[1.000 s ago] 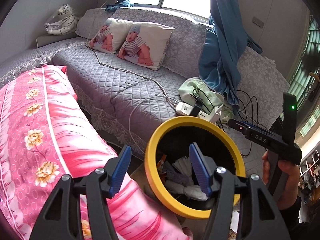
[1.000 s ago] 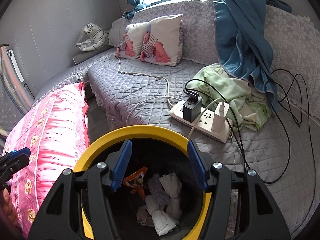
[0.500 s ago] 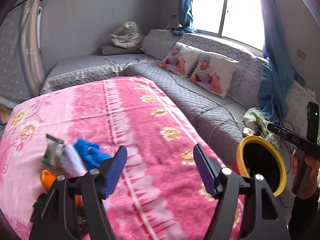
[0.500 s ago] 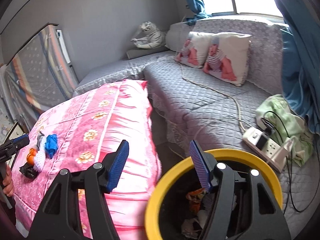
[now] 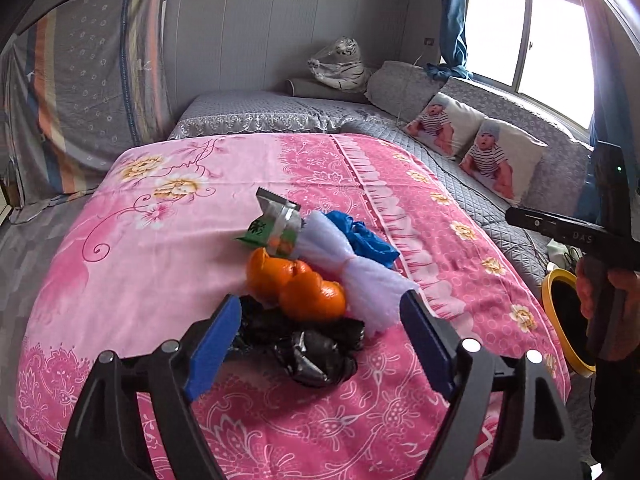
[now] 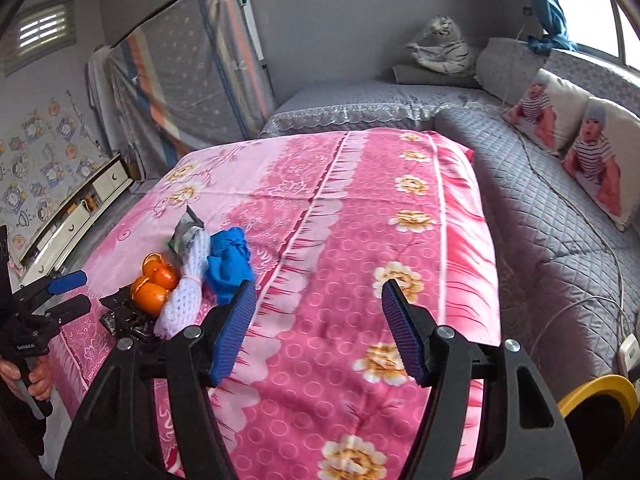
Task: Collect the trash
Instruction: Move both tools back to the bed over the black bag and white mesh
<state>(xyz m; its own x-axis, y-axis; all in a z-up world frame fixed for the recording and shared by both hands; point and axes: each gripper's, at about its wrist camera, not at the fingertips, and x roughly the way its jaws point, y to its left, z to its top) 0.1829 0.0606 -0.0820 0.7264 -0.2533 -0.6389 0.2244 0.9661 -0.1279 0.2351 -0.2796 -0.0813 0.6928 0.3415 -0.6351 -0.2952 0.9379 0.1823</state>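
Note:
A pile of trash lies on the pink flowered bedspread (image 5: 168,264): orange peels (image 5: 296,284), a crumpled black bag (image 5: 308,348), a white foam net (image 5: 356,268), a blue wad (image 5: 368,236) and a silver wrapper (image 5: 276,216). My left gripper (image 5: 320,340) hovers just short of the black bag, jaws opening, nothing pressed between the pads. My right gripper (image 6: 320,320) is open over bare bedspread, with the blue wad (image 6: 230,264) and orange peels (image 6: 154,284) off to its left. The yellow-rimmed bin (image 6: 600,396) stands low at the right.
A grey quilted sofa (image 6: 540,216) with baby-print pillows (image 5: 496,160) runs along the right, a cable and power strip (image 6: 630,350) on it. A covered panel (image 5: 80,80) leans on the back wall. A hand (image 5: 600,292) holds the right gripper's handle beside the bin (image 5: 560,320).
Both views swung left from the bin and sofa to the pink bedspread. The trash pile has come close in front of the left gripper, whose jaws spread wider.

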